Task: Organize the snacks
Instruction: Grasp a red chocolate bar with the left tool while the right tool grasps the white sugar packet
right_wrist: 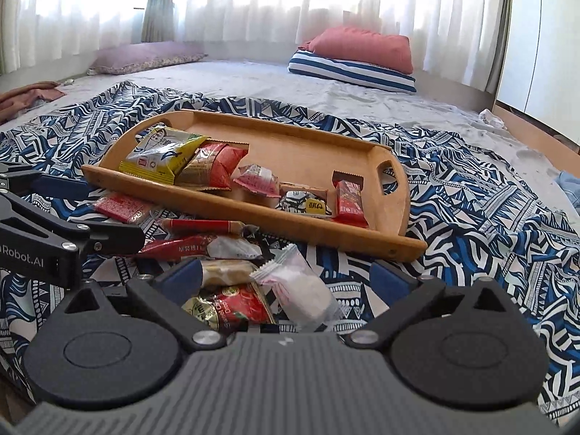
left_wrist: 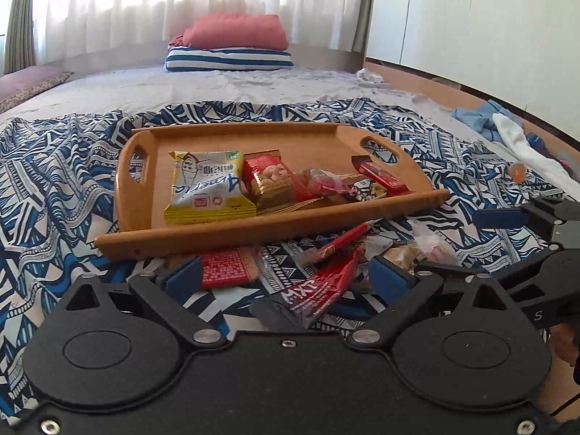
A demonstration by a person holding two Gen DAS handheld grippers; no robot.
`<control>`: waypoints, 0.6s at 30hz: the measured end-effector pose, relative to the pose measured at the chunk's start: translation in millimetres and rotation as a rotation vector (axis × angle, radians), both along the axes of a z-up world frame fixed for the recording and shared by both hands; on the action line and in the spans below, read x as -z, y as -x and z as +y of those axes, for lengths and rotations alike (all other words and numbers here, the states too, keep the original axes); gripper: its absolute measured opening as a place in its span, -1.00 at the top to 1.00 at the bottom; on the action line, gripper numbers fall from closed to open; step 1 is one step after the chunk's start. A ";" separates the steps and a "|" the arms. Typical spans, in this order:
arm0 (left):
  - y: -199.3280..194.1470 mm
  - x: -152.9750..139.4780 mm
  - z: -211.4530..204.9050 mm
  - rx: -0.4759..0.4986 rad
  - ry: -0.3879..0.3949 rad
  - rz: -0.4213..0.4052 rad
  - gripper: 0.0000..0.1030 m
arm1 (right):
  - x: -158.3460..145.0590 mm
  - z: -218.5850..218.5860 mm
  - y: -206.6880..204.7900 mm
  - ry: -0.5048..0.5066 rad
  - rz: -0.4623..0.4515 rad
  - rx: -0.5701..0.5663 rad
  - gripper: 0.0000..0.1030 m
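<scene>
A wooden tray [left_wrist: 253, 233] [right_wrist: 253, 214] lies on a blue-and-white patterned cloth [left_wrist: 54, 181]. Inside it are a yellow packet [left_wrist: 206, 186] [right_wrist: 163, 154], a red-and-gold packet [left_wrist: 268, 181] [right_wrist: 214, 166] and several small red snacks. Loose snacks lie on the cloth in front of the tray. My left gripper [left_wrist: 286, 275] is open over a flat red packet [left_wrist: 224, 268] and a red-and-black bar [left_wrist: 319, 290]. My right gripper [right_wrist: 286, 275] is open around a white packet [right_wrist: 301, 286] and a red-and-green packet [right_wrist: 232, 306]. No pad presses on anything.
A red pillow [left_wrist: 239, 30] on a striped one [left_wrist: 228, 59] lies at the far end of the bed. Clothes [left_wrist: 507, 127] and a small orange object [left_wrist: 516, 172] sit at the right edge. The two grippers are close side by side.
</scene>
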State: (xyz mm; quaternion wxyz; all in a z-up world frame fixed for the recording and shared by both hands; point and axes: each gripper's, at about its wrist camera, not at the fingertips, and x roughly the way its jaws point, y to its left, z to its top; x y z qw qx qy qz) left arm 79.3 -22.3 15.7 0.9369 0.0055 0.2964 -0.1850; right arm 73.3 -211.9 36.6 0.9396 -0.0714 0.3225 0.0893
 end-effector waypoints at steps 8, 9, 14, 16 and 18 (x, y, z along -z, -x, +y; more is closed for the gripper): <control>-20.2 11.7 -20.5 0.053 0.029 0.101 -0.04 | 5.7 -12.3 2.7 0.000 0.017 0.041 -1.00; -21.1 13.3 -21.5 0.052 0.033 0.117 0.15 | 5.6 -14.6 2.5 -0.004 0.018 0.052 -1.00; -6.8 13.4 -19.9 0.052 0.044 0.134 0.48 | 6.2 -26.2 0.0 -0.004 0.013 0.114 -1.00; 1.8 11.7 -17.2 0.046 0.036 0.142 0.49 | 7.8 -30.1 -1.7 0.001 0.013 0.136 -1.00; 10.8 10.3 -13.9 0.077 0.044 0.166 0.49 | 10.0 -33.9 -4.2 -0.002 0.019 0.149 -1.00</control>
